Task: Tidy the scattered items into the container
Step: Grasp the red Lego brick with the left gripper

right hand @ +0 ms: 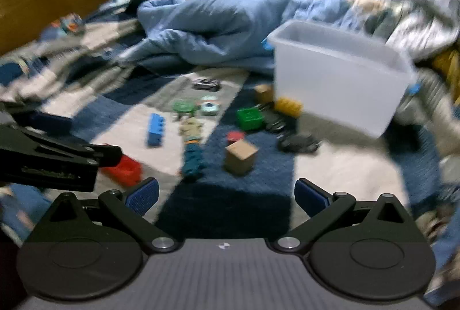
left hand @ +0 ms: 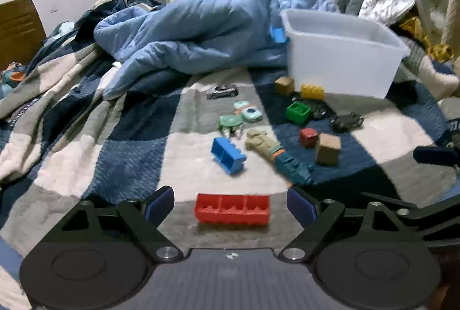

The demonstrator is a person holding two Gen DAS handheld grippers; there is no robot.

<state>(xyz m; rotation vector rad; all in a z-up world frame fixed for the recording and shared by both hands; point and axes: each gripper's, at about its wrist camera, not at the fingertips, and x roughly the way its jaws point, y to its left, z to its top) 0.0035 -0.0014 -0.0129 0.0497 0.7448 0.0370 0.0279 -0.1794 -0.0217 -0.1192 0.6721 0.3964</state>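
Dim, even indoor light; soft shadows under the toys. Fisheye bending and dark vignette at the corners. The right wrist view is motion-blurred, the left sharper.

Toys [left hand: 232, 209], bin [left hand: 342, 63] on bed [left hand: 138, 137]

Rumpled blue duvet [left hand: 201, 22] on checked blanket [left hand: 138, 149]

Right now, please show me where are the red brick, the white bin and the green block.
red brick [left hand: 232, 209]: left wrist view, middle of its open underside.
white bin [left hand: 342, 68]: left wrist view, its front wall.
green block [right hand: 249, 118]: right wrist view, its top face.
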